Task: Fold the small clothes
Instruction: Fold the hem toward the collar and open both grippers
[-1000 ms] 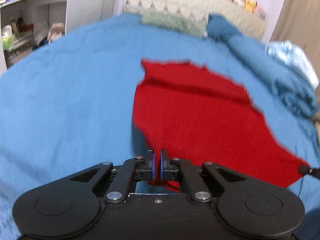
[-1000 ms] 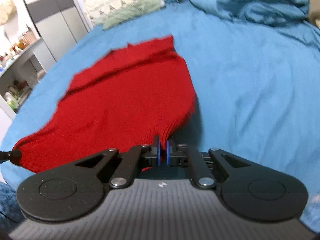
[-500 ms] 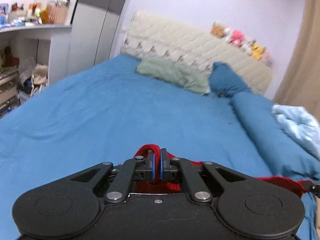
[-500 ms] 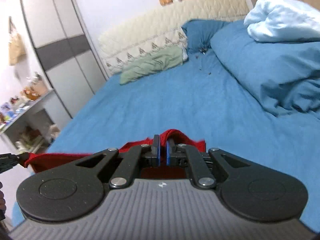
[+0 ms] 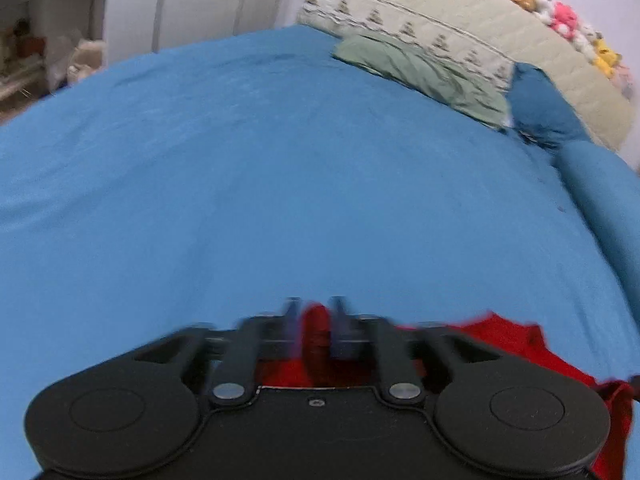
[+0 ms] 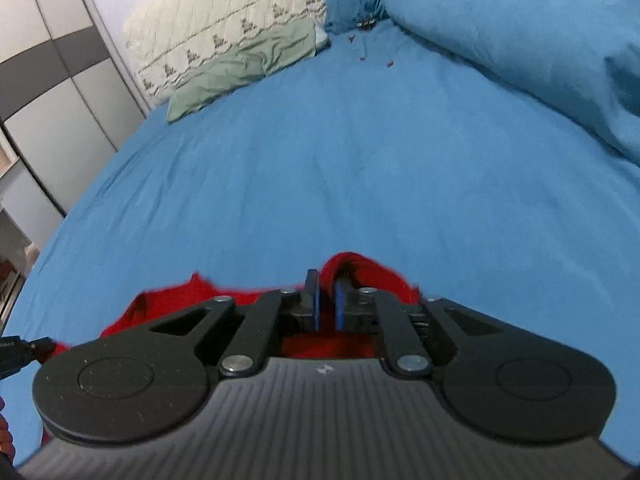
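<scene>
A red knitted garment (image 5: 508, 336) hangs between my two grippers over the blue bed sheet (image 5: 280, 168). My left gripper (image 5: 315, 312) is blurred, and its jaws stand slightly apart with red cloth between them. My right gripper (image 6: 326, 284) also has a narrow gap between its blue pads, with a fold of the red garment (image 6: 360, 268) in it. The tip of the left gripper (image 6: 24, 350) shows at the left edge of the right wrist view, at the garment's other corner. Most of the garment is hidden under the gripper bodies.
A green pillow (image 5: 420, 72) and a blue pillow (image 5: 540, 108) lie by the quilted headboard (image 5: 460, 24), which carries plush toys (image 5: 560, 20). A bunched blue duvet (image 6: 520, 40) lies on the right. A wardrobe (image 6: 52, 92) and shelves (image 5: 40, 60) stand on the left.
Both grippers lifted the red garment off the sheet and carried it forward and down. The jaws of both now stand a little wider than half a second ago.
</scene>
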